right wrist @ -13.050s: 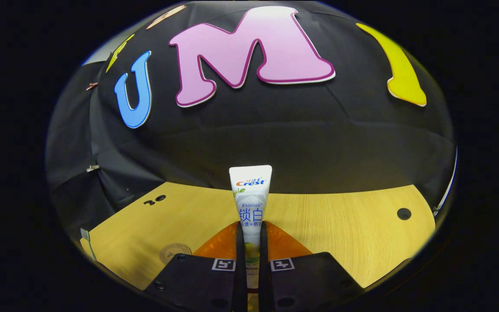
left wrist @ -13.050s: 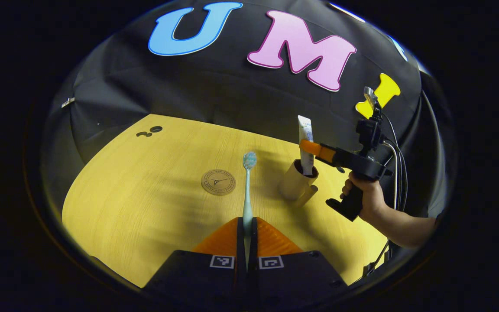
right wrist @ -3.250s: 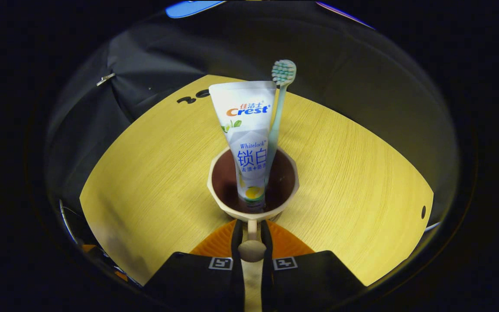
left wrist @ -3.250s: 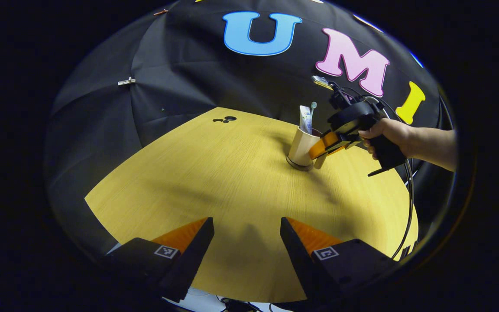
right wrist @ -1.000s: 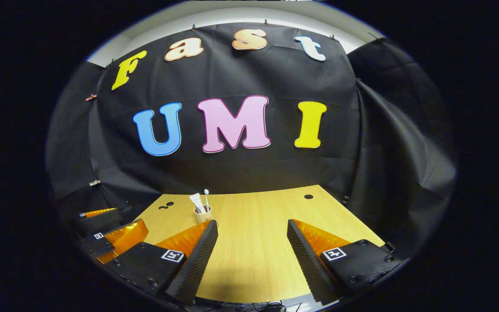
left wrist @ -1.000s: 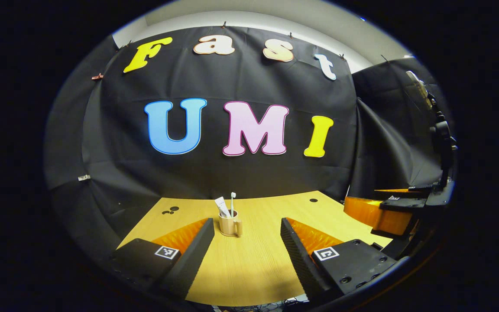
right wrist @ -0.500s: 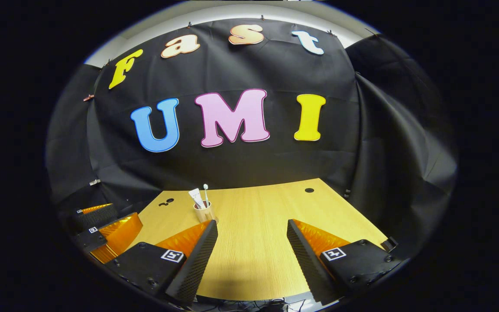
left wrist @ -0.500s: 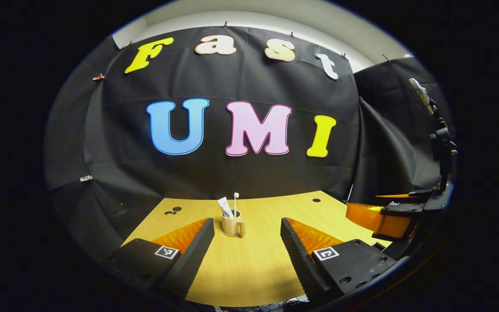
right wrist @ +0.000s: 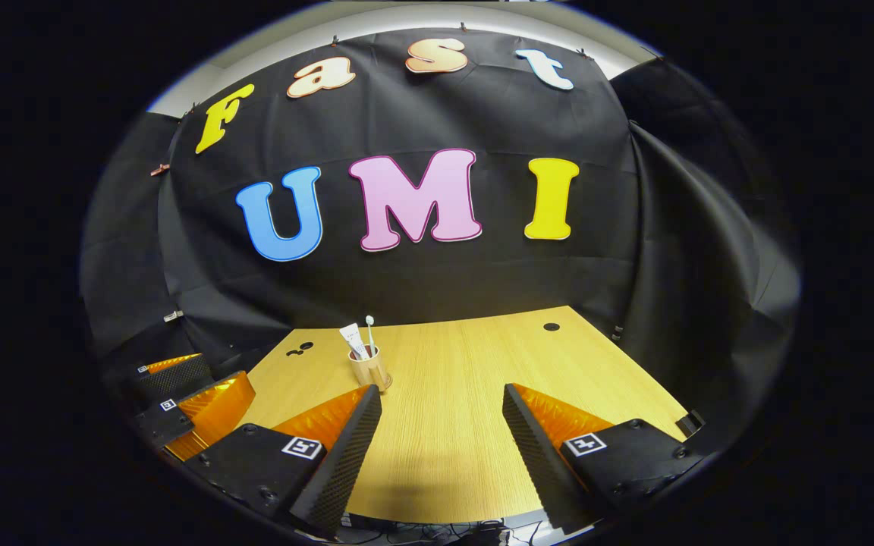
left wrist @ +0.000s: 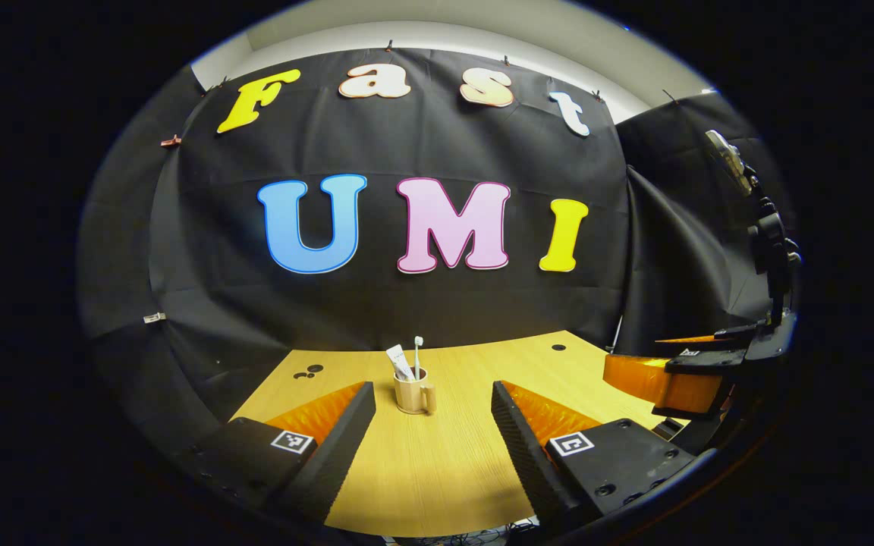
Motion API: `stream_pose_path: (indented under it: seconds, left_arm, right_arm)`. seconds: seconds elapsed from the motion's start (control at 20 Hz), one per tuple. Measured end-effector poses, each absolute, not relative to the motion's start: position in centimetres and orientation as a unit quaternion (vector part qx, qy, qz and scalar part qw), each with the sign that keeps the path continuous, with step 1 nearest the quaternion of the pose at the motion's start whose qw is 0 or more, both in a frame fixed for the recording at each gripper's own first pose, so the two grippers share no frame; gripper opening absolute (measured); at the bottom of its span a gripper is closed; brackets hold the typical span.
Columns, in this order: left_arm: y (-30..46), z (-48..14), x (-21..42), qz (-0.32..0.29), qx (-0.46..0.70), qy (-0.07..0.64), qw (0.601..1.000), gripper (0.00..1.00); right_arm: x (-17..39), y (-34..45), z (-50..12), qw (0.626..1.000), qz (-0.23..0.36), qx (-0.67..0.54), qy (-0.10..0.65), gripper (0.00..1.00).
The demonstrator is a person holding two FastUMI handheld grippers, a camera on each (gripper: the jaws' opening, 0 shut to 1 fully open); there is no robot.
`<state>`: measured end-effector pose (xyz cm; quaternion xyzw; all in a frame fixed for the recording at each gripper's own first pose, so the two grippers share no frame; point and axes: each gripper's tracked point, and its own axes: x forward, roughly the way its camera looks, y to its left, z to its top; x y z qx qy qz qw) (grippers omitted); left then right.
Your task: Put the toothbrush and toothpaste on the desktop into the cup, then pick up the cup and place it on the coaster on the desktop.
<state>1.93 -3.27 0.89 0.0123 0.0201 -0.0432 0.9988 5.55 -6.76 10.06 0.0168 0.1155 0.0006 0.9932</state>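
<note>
While both hand-held grippers hang back over the near edge of the yellow wood-grain desktop (left wrist: 437,470), the beige handled cup (left wrist: 413,394) stands upright well beyond them, toward the far edge and nearer the far left corner. In the left gripper view the left gripper (left wrist: 429,413) has its jaws spread wide with nothing between them, and the cup sits far ahead in the gap between its fingers. In the right gripper view the right gripper (right wrist: 441,425) is likewise spread wide and empty, with the cup (right wrist: 367,369) ahead and off to its left, just past the left finger's tip. The right gripper also shows at the right edge of the left gripper view. One cup holds one white toothpaste tube (left wrist: 401,362) leaning left and one pale toothbrush (left wrist: 418,353) standing head up beside it. The cup's handle points right. Whether a coaster lies under the cup cannot be told.
</note>
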Motion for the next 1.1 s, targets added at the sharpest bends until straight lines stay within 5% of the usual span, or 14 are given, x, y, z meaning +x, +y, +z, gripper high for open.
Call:
stream_pose_path:
  seconds: [1.1]
  left_arm:
    - [-3.2,-1.6,0.6,-0.025,0.009,0.055,0.998,0.97]
  right_arm:
    - [5.7,-5.5,7.5,0.987,0.036,0.034,0.155,0.98]
